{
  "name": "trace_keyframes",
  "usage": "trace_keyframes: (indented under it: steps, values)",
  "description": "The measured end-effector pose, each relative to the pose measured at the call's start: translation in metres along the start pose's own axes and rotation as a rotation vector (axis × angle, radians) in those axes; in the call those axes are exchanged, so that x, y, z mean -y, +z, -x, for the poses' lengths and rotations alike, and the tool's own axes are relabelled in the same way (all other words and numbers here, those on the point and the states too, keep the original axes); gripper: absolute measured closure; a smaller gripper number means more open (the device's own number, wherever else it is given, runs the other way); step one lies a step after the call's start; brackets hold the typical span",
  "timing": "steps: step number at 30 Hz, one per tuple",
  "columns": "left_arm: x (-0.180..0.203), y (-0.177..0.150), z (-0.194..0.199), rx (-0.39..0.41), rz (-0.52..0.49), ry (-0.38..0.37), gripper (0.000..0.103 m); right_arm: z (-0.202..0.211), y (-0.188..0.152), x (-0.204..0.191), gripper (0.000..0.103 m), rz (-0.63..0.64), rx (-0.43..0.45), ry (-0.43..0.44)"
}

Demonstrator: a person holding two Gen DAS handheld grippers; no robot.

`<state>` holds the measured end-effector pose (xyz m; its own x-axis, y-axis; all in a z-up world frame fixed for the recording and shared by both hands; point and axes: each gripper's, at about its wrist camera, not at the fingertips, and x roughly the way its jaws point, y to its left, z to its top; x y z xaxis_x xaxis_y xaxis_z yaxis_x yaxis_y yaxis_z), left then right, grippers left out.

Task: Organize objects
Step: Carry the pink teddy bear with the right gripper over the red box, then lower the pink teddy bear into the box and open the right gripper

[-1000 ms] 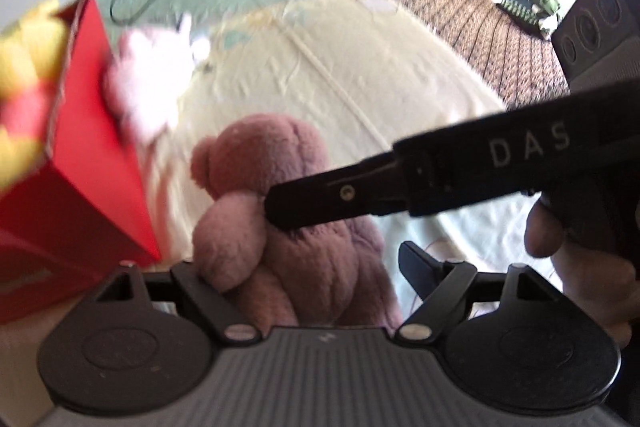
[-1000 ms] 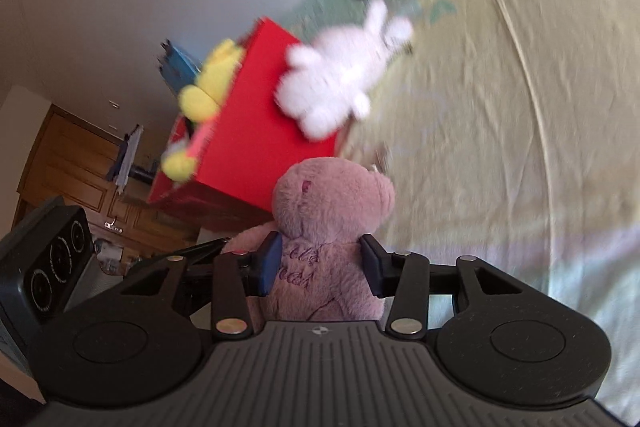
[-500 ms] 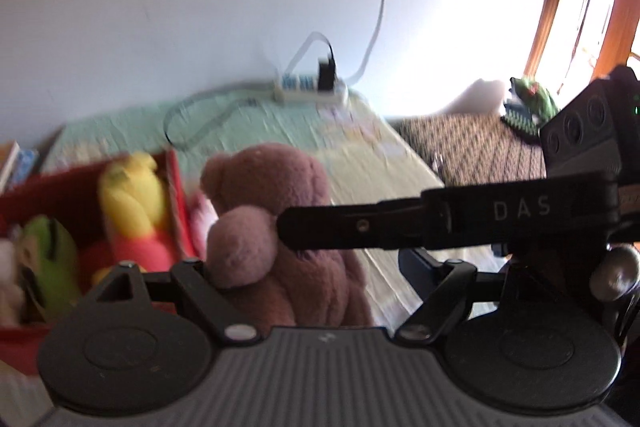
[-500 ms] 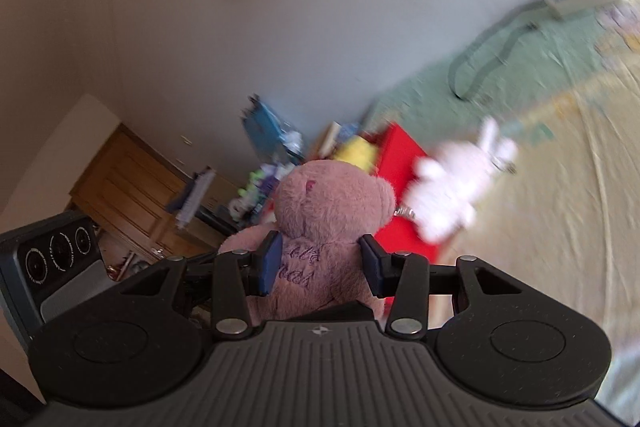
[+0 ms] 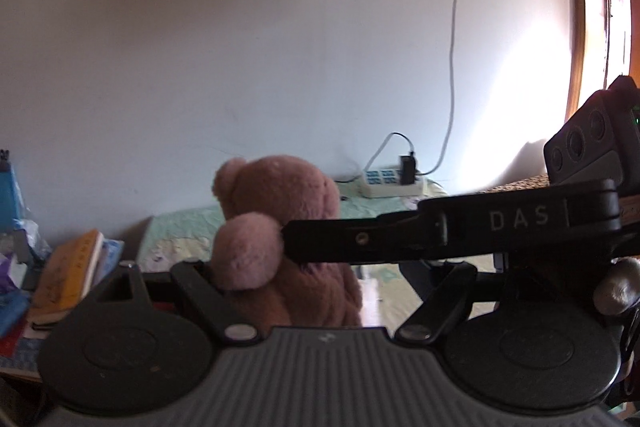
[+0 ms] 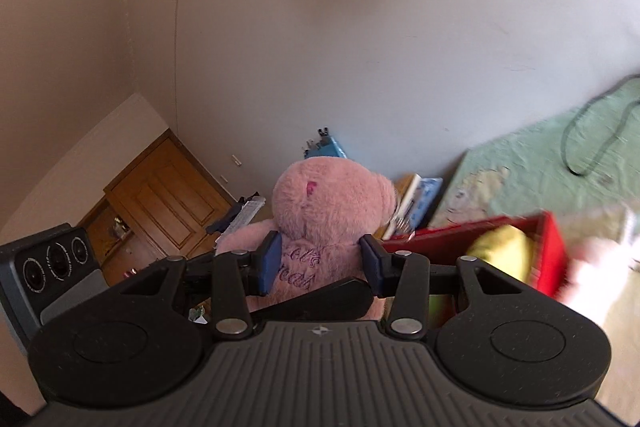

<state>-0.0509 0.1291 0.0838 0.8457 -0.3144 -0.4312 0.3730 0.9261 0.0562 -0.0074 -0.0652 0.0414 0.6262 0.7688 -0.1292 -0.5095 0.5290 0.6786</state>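
Observation:
A pink teddy bear [image 5: 280,211] [image 6: 332,203] hangs in the air between both grippers. My right gripper [image 6: 320,259] is shut on it, its blue pads pressed into the body just below the head. That gripper's long black finger [image 5: 400,235] crosses the left wrist view and ends at the bear's arm. My left gripper [image 5: 304,267] straddles the bear's body; its left finger is buried under the arm. Its other finger [image 6: 320,297] lies against the belly. A red box [image 6: 548,259] holding a yellow plush [image 6: 504,251] sits below, at the right.
The bed [image 5: 180,235] runs along the wall, with a power strip [image 5: 392,183] and cable on it. Stacked books [image 5: 68,275] lie at its left end. A blurred white plush [image 6: 592,267] lies beside the box. A wooden door [image 6: 168,203] stands far left.
Both grippers have risen and tilted up with the bear between them. The red box has dropped out of the left wrist view and slid to the lower right in the right one.

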Motion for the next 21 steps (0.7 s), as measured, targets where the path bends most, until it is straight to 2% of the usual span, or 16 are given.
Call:
trace_keyframes:
  steps: [4,9,15,18,21]
  values:
    - [-0.036,-0.005,-0.003,-0.006,0.016,0.014,0.021,-0.038,-0.001,-0.012,0.057,0.040,-0.015,-0.022]
    - [-0.068,-0.027,-0.029,-0.083,0.030,-0.007,0.021,-0.077,-0.019,-0.006,0.061,0.073,-0.036,-0.115]
    - [-0.076,-0.055,-0.062,-0.158,0.020,-0.056,0.023,-0.095,-0.043,0.017,0.071,0.055,-0.044,-0.255]
    - [-0.074,-0.062,-0.080,-0.185,0.009,-0.071,0.023,-0.097,-0.048,0.022,0.073,0.056,-0.041,-0.329]
    - [-0.078,-0.071,-0.094,-0.223,0.039,-0.115,0.023,-0.100,-0.051,0.031,0.073,0.024,-0.038,-0.380]
